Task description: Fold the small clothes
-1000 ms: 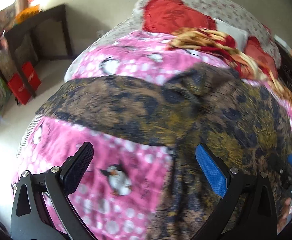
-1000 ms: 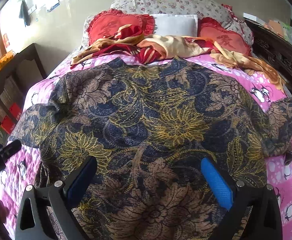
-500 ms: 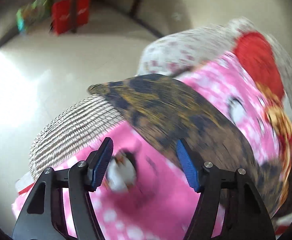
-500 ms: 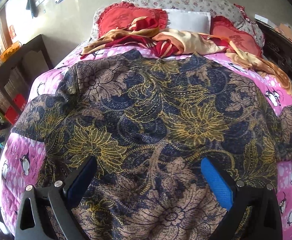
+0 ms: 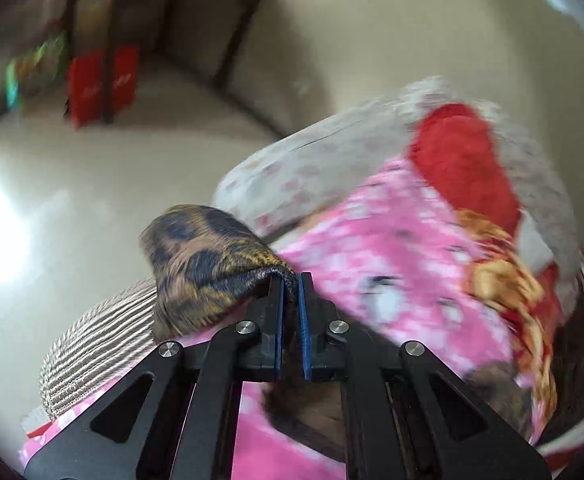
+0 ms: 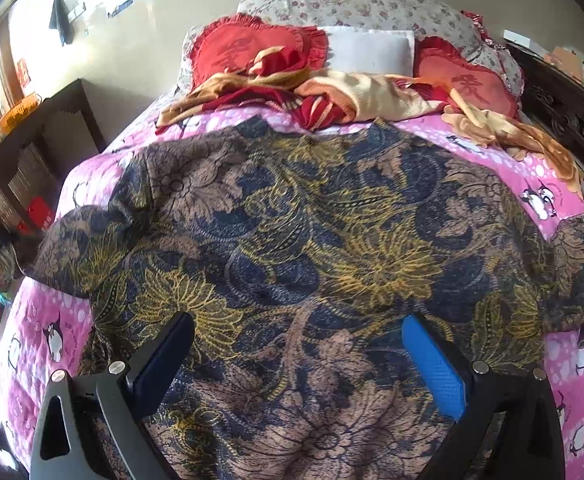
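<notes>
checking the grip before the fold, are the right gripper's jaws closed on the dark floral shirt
No, the right gripper has its jaws spread wide apart above the dark blue, gold and brown floral shirt, pinching no cloth.

Left tongs (image 5: 291, 280) just clamped; right tongs (image 6: 298, 332) agape.

Home bedroom: quilted bed (image 6: 564, 364), pillows (image 6: 372, 54)
</notes>
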